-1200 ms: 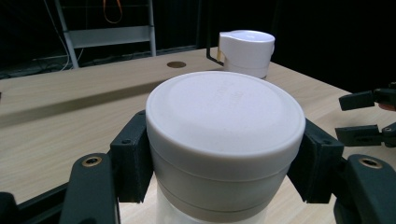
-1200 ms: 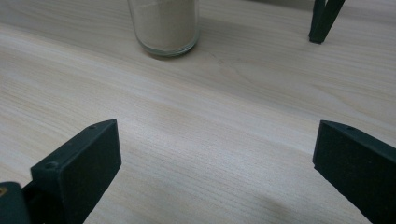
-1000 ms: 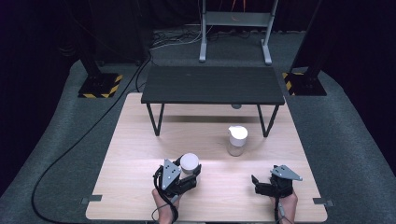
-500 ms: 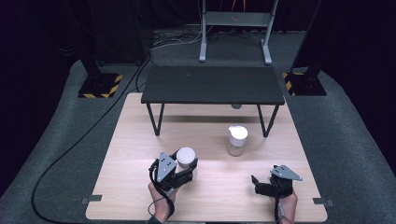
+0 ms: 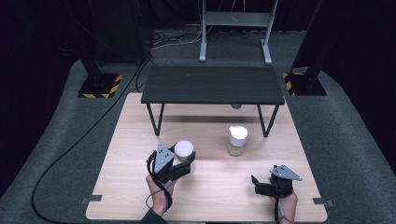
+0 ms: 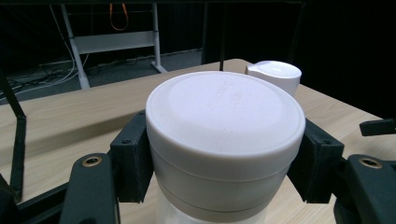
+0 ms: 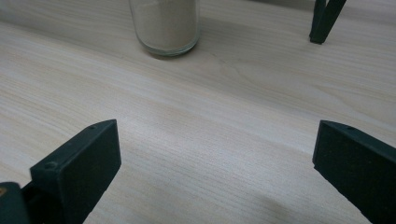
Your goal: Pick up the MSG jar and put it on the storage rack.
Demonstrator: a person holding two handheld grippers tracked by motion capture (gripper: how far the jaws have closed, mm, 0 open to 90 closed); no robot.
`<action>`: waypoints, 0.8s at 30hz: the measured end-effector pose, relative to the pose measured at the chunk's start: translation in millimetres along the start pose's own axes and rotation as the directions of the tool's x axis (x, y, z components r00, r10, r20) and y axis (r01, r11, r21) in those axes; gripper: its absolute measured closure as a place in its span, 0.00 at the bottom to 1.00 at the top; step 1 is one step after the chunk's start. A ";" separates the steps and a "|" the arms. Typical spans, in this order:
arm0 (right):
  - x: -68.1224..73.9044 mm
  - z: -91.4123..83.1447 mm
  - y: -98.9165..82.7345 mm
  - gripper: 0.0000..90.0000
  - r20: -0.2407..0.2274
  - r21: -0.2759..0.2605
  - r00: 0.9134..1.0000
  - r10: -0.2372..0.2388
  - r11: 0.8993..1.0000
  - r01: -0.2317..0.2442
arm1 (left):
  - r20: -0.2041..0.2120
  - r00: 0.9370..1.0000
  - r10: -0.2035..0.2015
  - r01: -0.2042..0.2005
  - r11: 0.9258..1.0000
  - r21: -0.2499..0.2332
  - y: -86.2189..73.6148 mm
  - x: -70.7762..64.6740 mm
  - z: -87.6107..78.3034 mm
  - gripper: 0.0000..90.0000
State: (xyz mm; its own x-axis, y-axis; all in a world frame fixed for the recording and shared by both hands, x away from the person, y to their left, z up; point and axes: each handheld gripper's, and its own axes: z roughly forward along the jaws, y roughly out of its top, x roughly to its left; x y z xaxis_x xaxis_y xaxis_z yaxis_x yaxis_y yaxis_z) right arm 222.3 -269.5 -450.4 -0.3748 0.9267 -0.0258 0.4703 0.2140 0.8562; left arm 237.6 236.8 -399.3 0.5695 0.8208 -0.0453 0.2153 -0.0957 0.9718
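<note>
My left gripper [image 5: 186,161] is shut on a jar with a flat white lid [image 5: 184,149], held a little above the wooden table [image 5: 140,196] at its front left. In the left gripper view the black pads [image 6: 133,161] press on both sides of the jar [image 6: 224,112], just under the lid. A second glass jar with a white spouted lid [image 5: 237,139] stands at mid-table, also seen beyond the held jar [image 6: 275,74]. My right gripper [image 5: 271,178] rests low at the front right, open with nothing between its jaws [image 7: 215,158]. That second jar's base [image 7: 164,23] stands ahead of it.
A low black shelf on thin legs [image 5: 212,84] spans the far half of the table; one leg foot [image 7: 324,18] is near the right gripper's line of sight. A black cable [image 5: 70,154] runs over the floor at the left.
My left gripper has lifted the white-lidded jar and carried it slightly away from the front edge. The right gripper and the spouted jar have stayed put.
</note>
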 end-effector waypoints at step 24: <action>-0.8 0.3 0.3 0.00 -0.008 0.002 1.000 -0.007 1.000 0.007 | -0.041 0.999 0.009 -0.009 1.000 0.005 19.8 18.7 8.4 0.38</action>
State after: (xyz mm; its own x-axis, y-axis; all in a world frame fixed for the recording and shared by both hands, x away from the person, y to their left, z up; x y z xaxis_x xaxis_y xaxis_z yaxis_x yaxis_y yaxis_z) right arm 223.0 -270.0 -450.2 -0.3843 0.9228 -0.0277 0.4690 0.2210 0.8551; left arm 259.1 245.6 -382.8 0.5387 0.8420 -0.0274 0.2144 -0.1056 0.9710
